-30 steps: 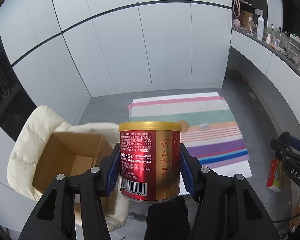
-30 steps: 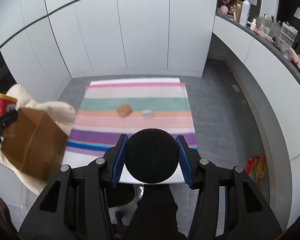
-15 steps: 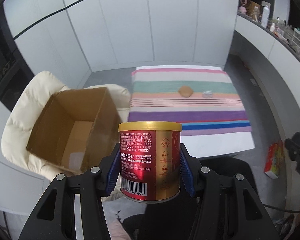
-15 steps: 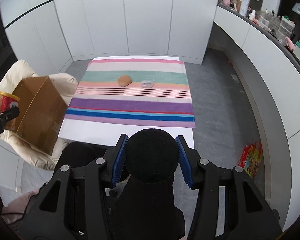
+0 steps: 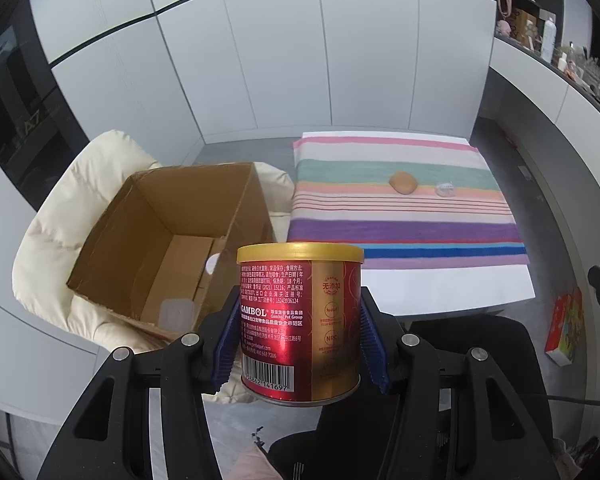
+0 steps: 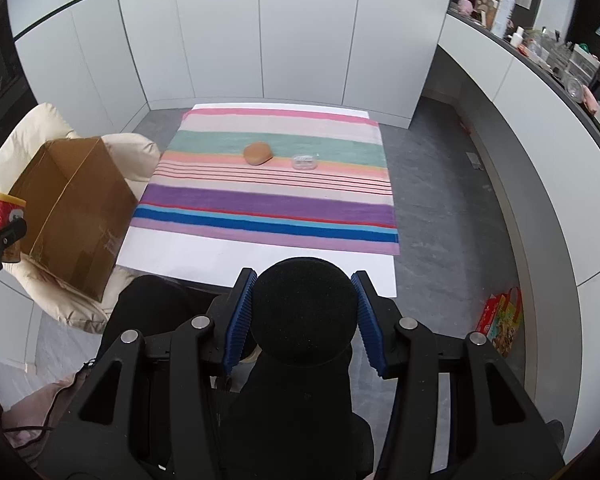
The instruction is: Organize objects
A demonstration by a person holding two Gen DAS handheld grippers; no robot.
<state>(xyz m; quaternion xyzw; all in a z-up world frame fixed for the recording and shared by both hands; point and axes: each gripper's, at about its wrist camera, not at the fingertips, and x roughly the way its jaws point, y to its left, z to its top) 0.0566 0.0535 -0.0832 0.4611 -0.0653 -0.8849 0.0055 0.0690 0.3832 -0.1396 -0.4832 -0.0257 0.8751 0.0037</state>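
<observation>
White cabinet panels are lining the far walls, and a striped cloth (image 6: pixel 276 184) is covering a white table (image 6: pixel 228 258) in the middle of the room. On the cloth's green band a brown rounded object (image 6: pixel 257 153) is lying just left of a small clear container (image 6: pixel 305 162), the two near each other but apart. To the left of the table, an open cardboard box (image 5: pixel 168 240) is sitting tilted on a cream padded chair (image 5: pixel 60 216), its opening facing up and toward the near side; a small clear lidded piece is lying inside on its floor. The left gripper (image 5: pixel 298 334) is clamping a red can (image 5: pixel 300 320) with a gold lid upright between its blue pads, holding it in the air near and just right of the box. The right gripper (image 6: pixel 303 316) is squeezing a black foam ball (image 6: pixel 304 312) between its pads, above the near edge of the table. A colourful package (image 6: pixel 500 320) is standing on the grey floor at the right.
</observation>
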